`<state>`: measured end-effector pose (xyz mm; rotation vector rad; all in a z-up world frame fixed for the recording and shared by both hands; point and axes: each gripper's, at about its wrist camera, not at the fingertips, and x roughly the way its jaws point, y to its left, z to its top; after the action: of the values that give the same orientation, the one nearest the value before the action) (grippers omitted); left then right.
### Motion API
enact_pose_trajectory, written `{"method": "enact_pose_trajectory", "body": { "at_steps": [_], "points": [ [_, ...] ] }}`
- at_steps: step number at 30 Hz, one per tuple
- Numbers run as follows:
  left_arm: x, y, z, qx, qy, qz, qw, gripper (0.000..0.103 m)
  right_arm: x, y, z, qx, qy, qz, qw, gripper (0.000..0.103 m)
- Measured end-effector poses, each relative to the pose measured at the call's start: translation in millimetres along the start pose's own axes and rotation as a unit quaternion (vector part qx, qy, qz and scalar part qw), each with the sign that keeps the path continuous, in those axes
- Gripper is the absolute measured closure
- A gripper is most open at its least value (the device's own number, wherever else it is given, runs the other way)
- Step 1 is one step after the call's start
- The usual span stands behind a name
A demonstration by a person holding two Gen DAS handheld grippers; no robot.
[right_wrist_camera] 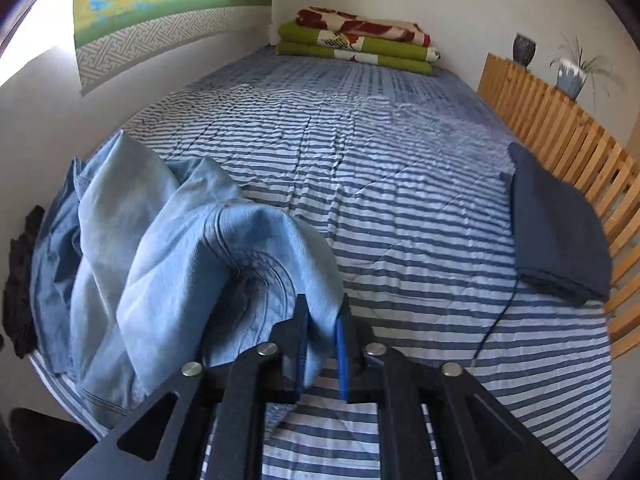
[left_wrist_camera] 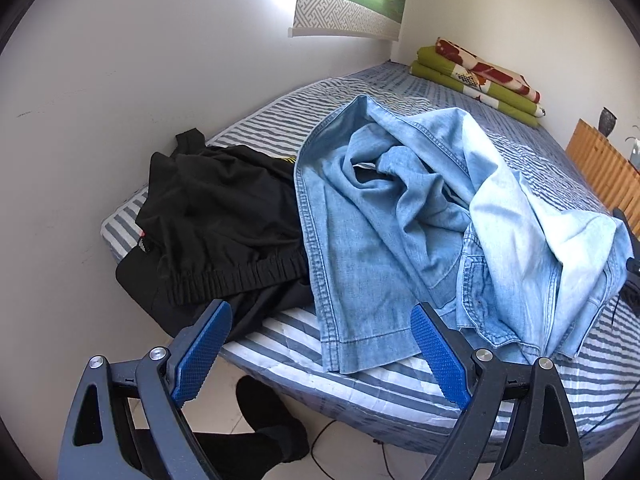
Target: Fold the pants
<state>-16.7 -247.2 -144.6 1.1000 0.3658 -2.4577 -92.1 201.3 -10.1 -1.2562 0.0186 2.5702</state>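
1. Over the near edge of the bed (left_wrist_camera: 280, 344) hangs the left gripper (left_wrist_camera: 320, 344), its blue pads (left_wrist_camera: 204, 348) spread wide with nothing between them.
2. Beyond it the light blue denim pants (left_wrist_camera: 400, 216) lie in a crumpled heap on the striped blue-and-white sheet, one hemmed leg end draped to the near edge of the mattress.
3. To the left of the denim is a pile of black clothing (left_wrist_camera: 224, 224), an elastic waistband showing, and the blue fabric overlaps its right side.
4. From the right wrist view, the right gripper (right_wrist_camera: 322, 344) has a bunch of the denim pants (right_wrist_camera: 192, 248) between its fingers, standing only a little apart; whether the pads are pressing on the cloth I cannot tell.
5. The fabric rises in a hump just ahead of that gripper and trails off to the left side of the bed.
6. On the right side of the mattress a folded dark blue cloth (right_wrist_camera: 560, 240) rests next to the wooden slatted rail (right_wrist_camera: 568, 136), well apart from the pants.
7. At the far end of the bed sits a stack of folded green and red blankets (right_wrist_camera: 360, 40).
8. A black cable (right_wrist_camera: 496, 316) runs across the sheet from the dark blue cloth.
9. Down by the floor, a foot in a black sock (left_wrist_camera: 272, 424) shows beside the bed.
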Motion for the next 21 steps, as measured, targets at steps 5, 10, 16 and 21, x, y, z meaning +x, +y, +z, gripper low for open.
{"method": "enact_pose_trajectory", "body": {
  "at_steps": [5, 10, 16, 21],
  "points": [
    [11, 5, -2, -0.003, 0.008, 0.005, 1.0000, 0.010, -47, 40, -23, -0.062, -0.038, 0.028, 0.997, 0.053],
    [10, 24, 3, -0.027, -0.002, 0.015, 0.9995, 0.010, -57, 112, -46, -0.112, -0.019, 0.147, 0.983, 0.041],
    [9, 52, 17, -0.044, -0.009, 0.026, 0.9986, 0.010, -32, 200, -83, -0.190, 0.001, 0.174, 0.966, 0.030],
    [20, 61, 28, -0.035, -0.006, 0.032, 0.9989, 0.010, -1, 230, -102, -0.248, -0.010, 0.071, 0.966, 0.030]
  ]
}}
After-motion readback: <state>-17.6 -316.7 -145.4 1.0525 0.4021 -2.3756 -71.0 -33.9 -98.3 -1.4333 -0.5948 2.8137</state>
